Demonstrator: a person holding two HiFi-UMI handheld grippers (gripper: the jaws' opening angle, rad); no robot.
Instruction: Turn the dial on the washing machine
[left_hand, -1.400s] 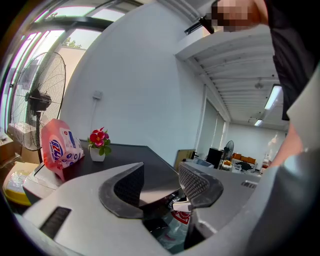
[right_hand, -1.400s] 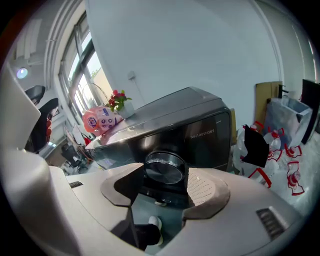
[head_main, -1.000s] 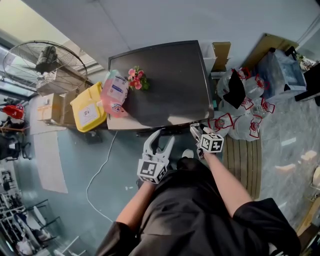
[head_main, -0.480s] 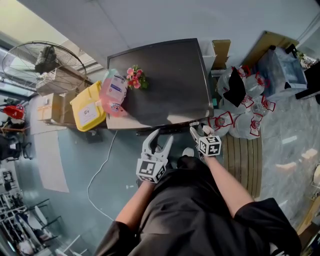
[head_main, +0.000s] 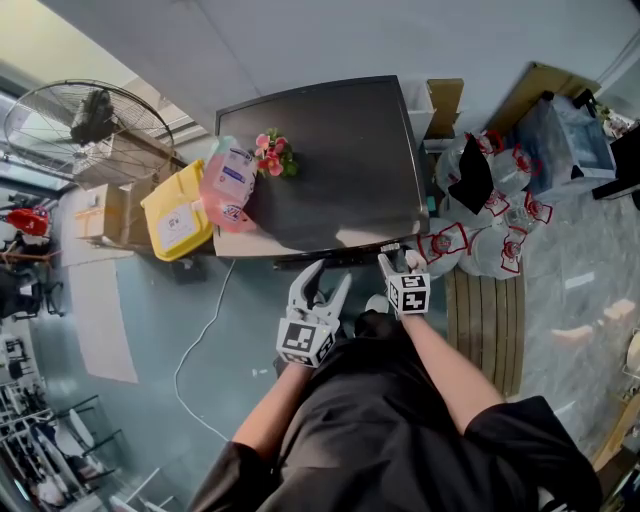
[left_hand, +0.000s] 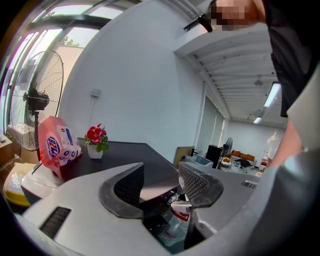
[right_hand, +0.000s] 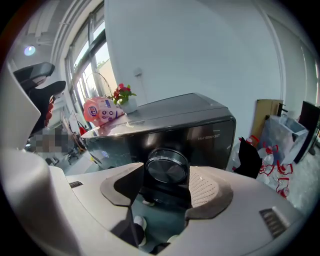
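Far left: standing fan (head_main: 90, 125), cardboard box (head_main: 100, 215), and a yellow container (head_main: 177, 212) on the floor just beside the washing machine (head_main: 330, 150). Pink detergent bag (head_main: 228, 185) and small flower pot (head_main: 272, 157) sit on the machine's dark top, left side.

Left gripper (head_main: 322, 284) is held below the machine's front edge. Its fingers are wide apart with nothing between them, and it touches nothing.

Right gripper (head_main: 397, 262) is at the front edge near the machine's right end. The dial (right_hand: 166, 167) is on the front panel, straight ahead of this gripper; it is round and dark with a shiny rim. In the right gripper view the fingers are wide, one on each side of the dial at their tips. Contact with the pads can't be made out.

Right of the machine: clear plastic bags (head_main: 490, 235) with red print, and a slatted wooden board (head_main: 490, 320) on the floor.
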